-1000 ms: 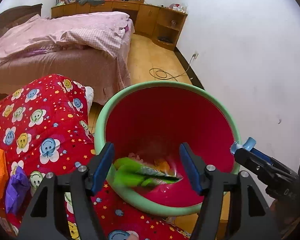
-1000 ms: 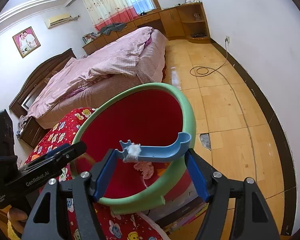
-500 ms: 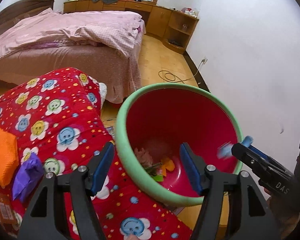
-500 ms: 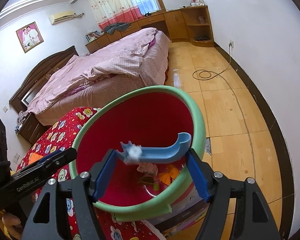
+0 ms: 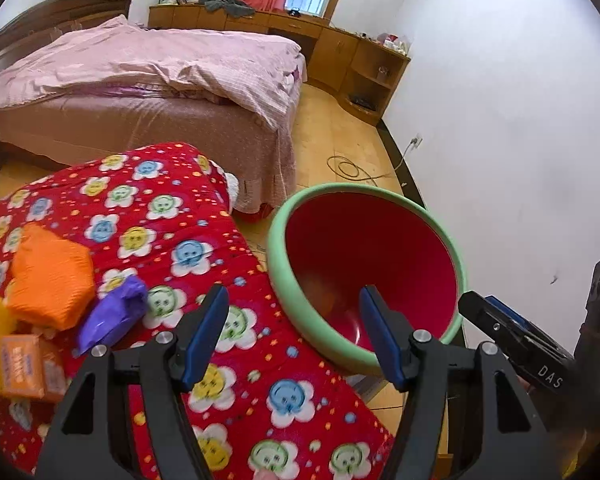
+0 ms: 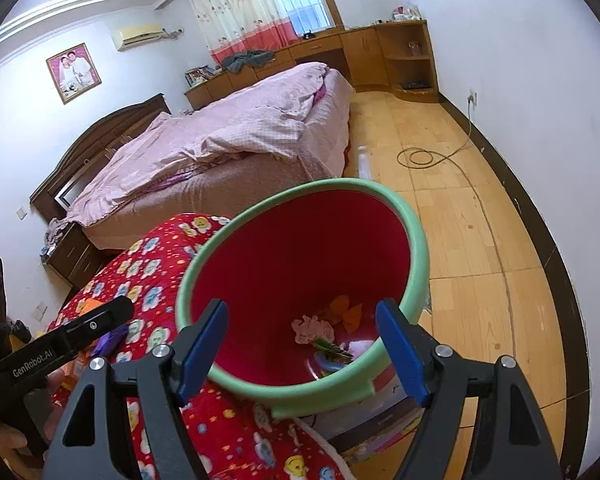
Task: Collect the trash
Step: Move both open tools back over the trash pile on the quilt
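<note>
The red bin with a green rim (image 5: 278,248) stands beside the red flower-print quilt (image 5: 152,216). My left gripper (image 5: 294,336) is open and holds nothing; it hovers over the quilt's edge and the bin's near rim. On the quilt at left lie an orange crumpled piece (image 5: 48,276), a purple wrapper (image 5: 114,312) and a small orange box (image 5: 20,364). My right gripper (image 6: 302,348) hangs above the bin (image 6: 416,248) with its jaws opening and nothing between them. Below it in the bin lie a pink scrap (image 6: 312,330), orange bits (image 6: 344,312), a green wrapper (image 6: 332,346) and a blue piece (image 6: 328,364).
A bed with pink covers (image 5: 160,68) stands behind the quilt. A coiled cable (image 6: 420,158) lies on the wooden floor near the white wall (image 5: 520,120). Wooden cabinets (image 6: 380,56) line the far wall. Each gripper shows in the other's view: the right gripper (image 5: 512,332), the left gripper (image 6: 72,336).
The green wrapper left my left gripper and fell into the bin; that gripper then drew back over the quilt. My right gripper let go of the blue curved piece, which dropped into the bin.
</note>
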A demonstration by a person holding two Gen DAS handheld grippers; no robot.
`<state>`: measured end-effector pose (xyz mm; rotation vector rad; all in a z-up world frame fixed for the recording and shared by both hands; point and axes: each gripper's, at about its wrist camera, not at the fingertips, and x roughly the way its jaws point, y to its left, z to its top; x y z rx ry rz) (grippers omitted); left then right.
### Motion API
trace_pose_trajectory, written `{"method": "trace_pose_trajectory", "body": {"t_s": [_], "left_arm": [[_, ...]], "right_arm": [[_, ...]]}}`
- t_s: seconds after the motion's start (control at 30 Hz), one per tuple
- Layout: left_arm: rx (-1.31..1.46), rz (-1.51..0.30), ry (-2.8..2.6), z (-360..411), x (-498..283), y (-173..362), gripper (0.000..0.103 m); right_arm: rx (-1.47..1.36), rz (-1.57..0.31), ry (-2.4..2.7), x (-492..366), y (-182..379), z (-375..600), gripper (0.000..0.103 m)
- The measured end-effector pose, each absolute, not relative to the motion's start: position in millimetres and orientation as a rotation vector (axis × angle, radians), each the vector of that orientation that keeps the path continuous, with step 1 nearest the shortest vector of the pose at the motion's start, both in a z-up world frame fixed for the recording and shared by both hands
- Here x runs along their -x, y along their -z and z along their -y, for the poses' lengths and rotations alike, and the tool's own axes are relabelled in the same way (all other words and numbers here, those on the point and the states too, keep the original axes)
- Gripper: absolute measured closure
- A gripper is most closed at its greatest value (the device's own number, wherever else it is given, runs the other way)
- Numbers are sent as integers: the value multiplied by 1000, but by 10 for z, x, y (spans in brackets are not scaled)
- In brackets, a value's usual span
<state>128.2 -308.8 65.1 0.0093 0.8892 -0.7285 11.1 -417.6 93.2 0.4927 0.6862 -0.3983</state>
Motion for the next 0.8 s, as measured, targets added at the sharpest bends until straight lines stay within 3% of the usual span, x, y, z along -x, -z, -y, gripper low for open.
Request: {"method": "trace_pose_trajectory", "body": {"t_s": [0.8], "left_arm": [[95,-860,499,1554,-1033,-750,36]], "right_arm": [[-449,-726,173,-280,-962,3063,24]]}}
